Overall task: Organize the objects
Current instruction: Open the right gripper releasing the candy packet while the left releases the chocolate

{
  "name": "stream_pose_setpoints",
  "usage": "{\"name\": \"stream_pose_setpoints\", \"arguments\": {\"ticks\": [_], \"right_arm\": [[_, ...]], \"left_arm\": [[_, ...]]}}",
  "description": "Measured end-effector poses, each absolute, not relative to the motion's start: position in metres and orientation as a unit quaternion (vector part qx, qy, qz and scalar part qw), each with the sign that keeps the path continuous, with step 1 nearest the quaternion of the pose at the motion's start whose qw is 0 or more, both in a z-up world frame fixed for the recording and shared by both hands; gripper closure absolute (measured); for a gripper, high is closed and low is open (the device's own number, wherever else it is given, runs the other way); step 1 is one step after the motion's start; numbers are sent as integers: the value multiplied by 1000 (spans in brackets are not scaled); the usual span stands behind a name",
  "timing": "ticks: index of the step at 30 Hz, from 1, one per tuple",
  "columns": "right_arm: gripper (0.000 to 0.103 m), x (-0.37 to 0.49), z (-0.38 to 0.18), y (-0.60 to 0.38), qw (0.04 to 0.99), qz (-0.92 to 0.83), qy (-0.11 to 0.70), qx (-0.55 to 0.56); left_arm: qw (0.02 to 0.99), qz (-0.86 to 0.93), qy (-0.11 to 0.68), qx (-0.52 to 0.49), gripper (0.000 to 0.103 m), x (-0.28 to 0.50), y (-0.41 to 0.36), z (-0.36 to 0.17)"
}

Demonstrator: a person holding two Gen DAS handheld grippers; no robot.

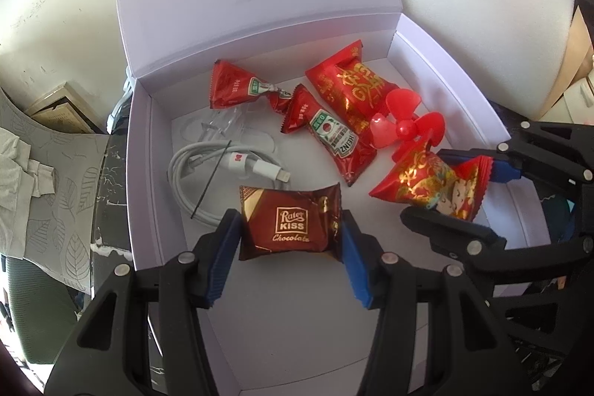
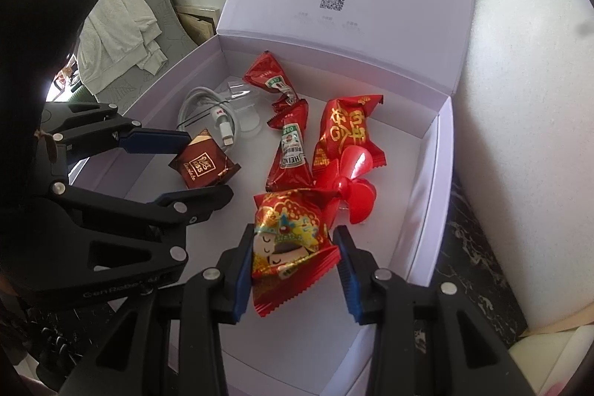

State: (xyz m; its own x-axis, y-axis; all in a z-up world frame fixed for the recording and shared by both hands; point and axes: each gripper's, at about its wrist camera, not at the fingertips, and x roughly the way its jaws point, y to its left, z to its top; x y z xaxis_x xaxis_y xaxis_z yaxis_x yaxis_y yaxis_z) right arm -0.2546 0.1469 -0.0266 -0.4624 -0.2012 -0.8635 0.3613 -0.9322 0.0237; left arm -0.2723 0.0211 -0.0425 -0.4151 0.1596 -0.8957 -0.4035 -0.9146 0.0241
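Observation:
A white box [image 1: 141, 173] [image 2: 427, 192] stands with its lid [image 1: 260, 6] upright at the back. My left gripper [image 1: 289, 221] [image 2: 206, 166] is shut on a brown chocolate packet [image 1: 293, 221] [image 2: 202, 164], held just above the front-left of the box floor. My right gripper [image 2: 294, 231] [image 1: 423, 184] is shut on a red and gold candy packet [image 2: 289, 247] [image 1: 427, 184] over the front-right of the box. Inside lie two ketchup packets [image 1: 326, 132] [image 2: 291, 154], a large red packet [image 1: 349, 80] [image 2: 345, 132], a red fan propeller [image 1: 402, 125] [image 2: 352, 188] and a coiled white cable [image 1: 208, 169] [image 2: 208, 110].
A white foam block [image 1: 464, 6] [image 2: 519, 99] rises behind and right of the box. A grey leaf-patterned chair with a pale cloth [image 1: 44, 151] [image 2: 122, 25] sits to the left. The box rests on a dark marbled surface [image 2: 475, 266]. A clear plastic piece [image 1: 222, 128] lies near the cable.

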Motion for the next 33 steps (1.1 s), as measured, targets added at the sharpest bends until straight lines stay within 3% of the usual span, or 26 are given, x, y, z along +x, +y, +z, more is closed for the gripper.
{"name": "stream_pose_setpoints", "arguments": {"ticks": [24, 33], "right_arm": [[61, -252, -20, 165, 174, -852, 96, 484], [55, -248, -7, 184, 162, -863, 90, 470]], "left_arm": [[160, 837, 114, -510, 50, -275, 26, -40], [146, 846, 109, -501, 43, -272, 24, -28]]}}
